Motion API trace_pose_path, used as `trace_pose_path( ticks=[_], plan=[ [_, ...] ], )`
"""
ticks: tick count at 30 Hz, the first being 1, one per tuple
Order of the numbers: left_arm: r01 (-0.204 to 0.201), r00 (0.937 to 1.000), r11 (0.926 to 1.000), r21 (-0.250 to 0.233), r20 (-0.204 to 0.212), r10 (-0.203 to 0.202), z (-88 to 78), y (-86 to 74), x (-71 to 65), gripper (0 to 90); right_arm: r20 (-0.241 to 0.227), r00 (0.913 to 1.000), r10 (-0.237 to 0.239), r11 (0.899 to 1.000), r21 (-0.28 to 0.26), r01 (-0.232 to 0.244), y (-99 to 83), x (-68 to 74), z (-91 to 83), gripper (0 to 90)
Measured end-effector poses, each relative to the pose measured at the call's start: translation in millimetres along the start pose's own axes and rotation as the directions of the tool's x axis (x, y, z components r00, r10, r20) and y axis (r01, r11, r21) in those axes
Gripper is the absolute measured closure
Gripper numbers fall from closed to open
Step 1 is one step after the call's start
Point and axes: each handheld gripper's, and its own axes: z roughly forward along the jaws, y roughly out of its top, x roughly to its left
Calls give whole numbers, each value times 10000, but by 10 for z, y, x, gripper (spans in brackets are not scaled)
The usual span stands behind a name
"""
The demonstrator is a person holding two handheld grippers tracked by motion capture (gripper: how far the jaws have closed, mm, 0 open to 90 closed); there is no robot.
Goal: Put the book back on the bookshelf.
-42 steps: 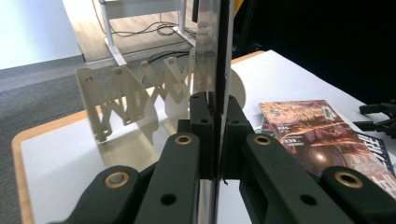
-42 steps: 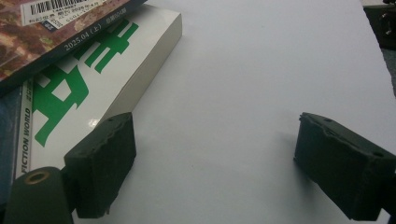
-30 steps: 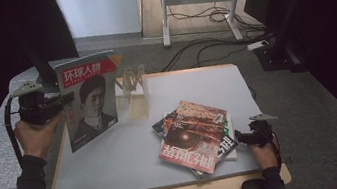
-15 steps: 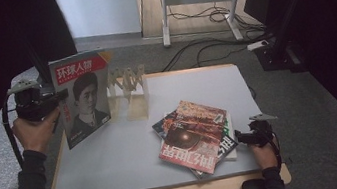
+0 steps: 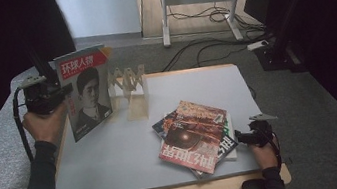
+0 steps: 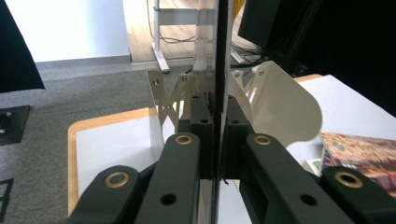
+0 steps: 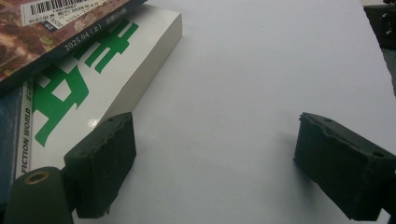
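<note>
The magazine [image 5: 86, 91], its cover bearing a portrait under a red title band, stands upright at the desk's left edge, clamped along its left side by the left gripper [image 5: 57, 93]. In the left gripper view the jaws are pressed together on the thin edge of the magazine [image 6: 217, 70]. Over the last second it has been carried slightly up and back, closer to the wooden accordion rack [image 5: 128, 83] standing just beside it to the right. My judgement is that the magazine is being lined up for a slot in that rack, with the insertion itself not yet done.

The right gripper [image 5: 249, 136] rests low at the desk's right front, jaws wide apart and holding nothing, just beside the stack of magazines [image 5: 195, 133]; it has not shifted in that second. In the right gripper view the white-spined book [image 7: 100, 79] at the stack's bottom lies close to one jaw.

The desk [image 5: 114, 153] is bare between rack and stack, giving open room to swing the magazine rightward. The left desk edge is right under the magazine, so any slip there would probably drop it to the carpet.
</note>
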Motion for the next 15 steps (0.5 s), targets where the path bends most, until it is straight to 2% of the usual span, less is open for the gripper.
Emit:
trace_pose_path(
  ticks=[6,9,15],
  plan=[
    [-37,10000,9998,-205,-83,35,154,-6,-15,869,-3,10000,1,10000,-2,-1,0,0,0,122],
    [-109,9999,9986,-517,34,111,248,-65,-6,869,-9,10000,8,10000,0,-8,0,0,0,122],
    [-271,9996,9975,-654,80,277,349,-154,-13,868,-11,10000,8,10000,2,-8,0,0,0,122]
  ],
)
